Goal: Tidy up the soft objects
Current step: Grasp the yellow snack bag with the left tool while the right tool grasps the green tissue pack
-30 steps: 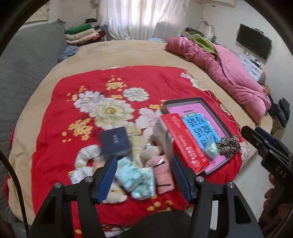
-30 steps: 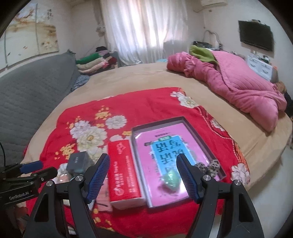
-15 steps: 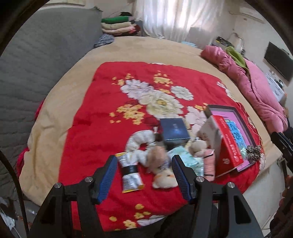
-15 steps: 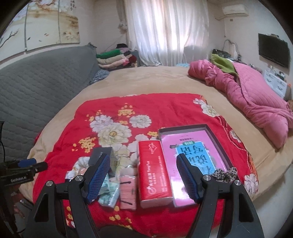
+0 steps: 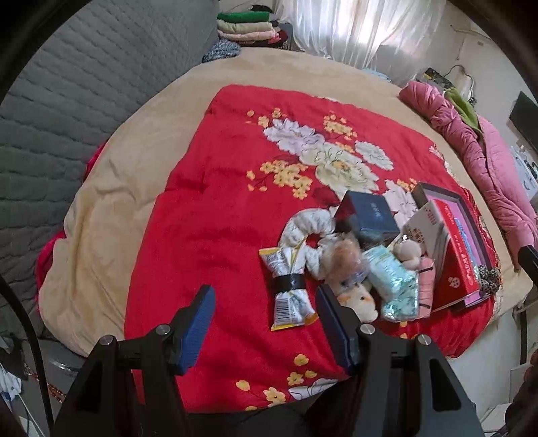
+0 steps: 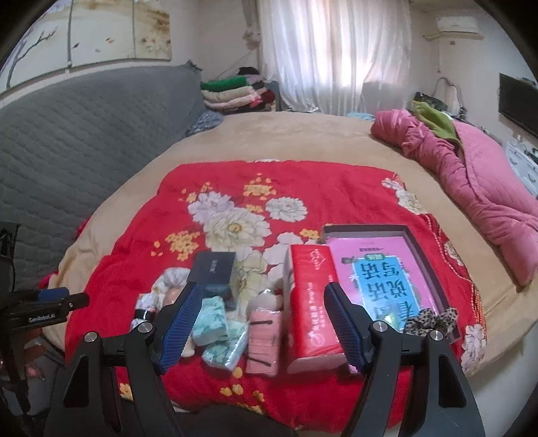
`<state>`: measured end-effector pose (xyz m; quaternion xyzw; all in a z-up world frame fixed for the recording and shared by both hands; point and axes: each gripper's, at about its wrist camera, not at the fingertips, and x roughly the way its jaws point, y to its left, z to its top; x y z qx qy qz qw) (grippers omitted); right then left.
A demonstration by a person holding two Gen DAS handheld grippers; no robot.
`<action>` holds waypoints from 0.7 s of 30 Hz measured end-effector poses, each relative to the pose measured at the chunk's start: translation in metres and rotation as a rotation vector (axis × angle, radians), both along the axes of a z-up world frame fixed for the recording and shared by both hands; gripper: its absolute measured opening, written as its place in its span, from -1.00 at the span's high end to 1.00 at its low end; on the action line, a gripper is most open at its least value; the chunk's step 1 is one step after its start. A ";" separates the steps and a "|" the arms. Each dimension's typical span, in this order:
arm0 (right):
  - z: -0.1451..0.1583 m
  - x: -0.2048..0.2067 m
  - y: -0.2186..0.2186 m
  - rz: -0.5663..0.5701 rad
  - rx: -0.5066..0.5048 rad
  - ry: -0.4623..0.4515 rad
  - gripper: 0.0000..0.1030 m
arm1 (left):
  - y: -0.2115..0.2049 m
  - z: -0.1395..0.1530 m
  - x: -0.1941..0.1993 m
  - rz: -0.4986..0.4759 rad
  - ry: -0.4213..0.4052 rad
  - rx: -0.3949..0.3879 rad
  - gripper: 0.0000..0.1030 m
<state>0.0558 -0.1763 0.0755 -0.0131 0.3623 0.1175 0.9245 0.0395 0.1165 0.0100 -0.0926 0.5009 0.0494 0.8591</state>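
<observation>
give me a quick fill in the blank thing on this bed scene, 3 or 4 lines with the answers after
1. The pile of things lies on a blanket whose ground colour is ____.
2. The leopard-print scrunchie rests at the corner of the ____ tray.
3. The red tissue pack lies right beside the tray, on the side toward the ____ box.
4. Nothing sits between the pads of the left claw or the right claw; both are ____.

Answers: red; dark; dark blue; open

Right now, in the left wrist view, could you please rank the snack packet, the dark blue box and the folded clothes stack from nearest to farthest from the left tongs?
1. Snack packet, just ahead of the left tongs, on the red blanket.
2. Dark blue box, farther back, to the right.
3. Folded clothes stack, far off beyond the bed.
</observation>
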 end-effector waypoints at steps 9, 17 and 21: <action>-0.024 0.006 0.018 0.051 -0.011 0.046 -0.48 | -0.007 -0.030 0.008 -0.010 0.057 -0.023 -0.19; -0.058 0.016 0.039 0.115 -0.049 0.110 -0.48 | -0.019 -0.057 0.021 -0.034 0.099 -0.057 -0.19; -0.078 0.023 0.053 0.152 -0.074 0.155 -0.48 | -0.024 -0.068 0.028 -0.042 0.111 -0.080 -0.19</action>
